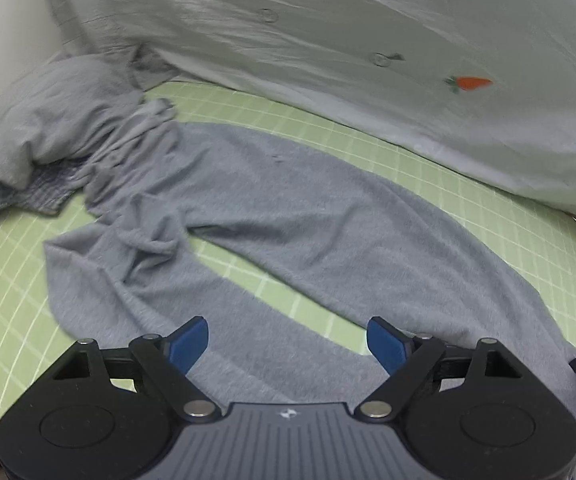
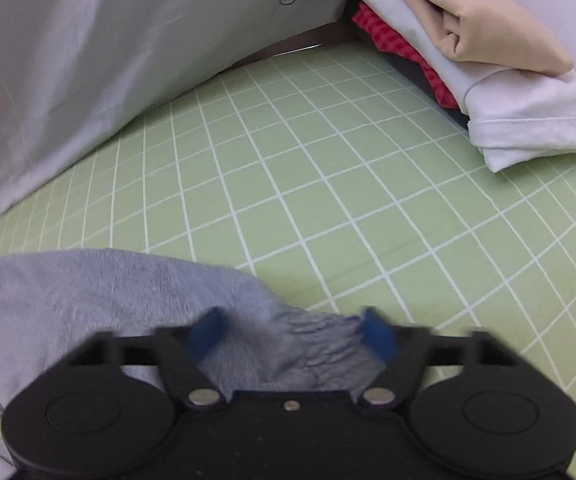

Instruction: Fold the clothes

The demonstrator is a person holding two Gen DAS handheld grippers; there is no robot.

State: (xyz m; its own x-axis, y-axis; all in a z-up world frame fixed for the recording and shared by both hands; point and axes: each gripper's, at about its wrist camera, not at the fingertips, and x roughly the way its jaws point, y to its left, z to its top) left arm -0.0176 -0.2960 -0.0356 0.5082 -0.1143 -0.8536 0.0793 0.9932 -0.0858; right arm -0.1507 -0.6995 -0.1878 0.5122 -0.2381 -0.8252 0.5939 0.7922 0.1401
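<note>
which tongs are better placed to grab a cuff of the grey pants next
Right. The right tongs are open astride the ribbed cuff of the grey pants. The left tongs hang open above mid-leg fabric.

A light green sheet with a white grid [image 2: 328, 184] is lying spread beneath and ahead of the tongs. A pale grey-green cloth with a small orange carrot print [image 1: 469, 82] is hanging at the far side, beyond the tongs, draping down onto the sheet's edge.
</note>
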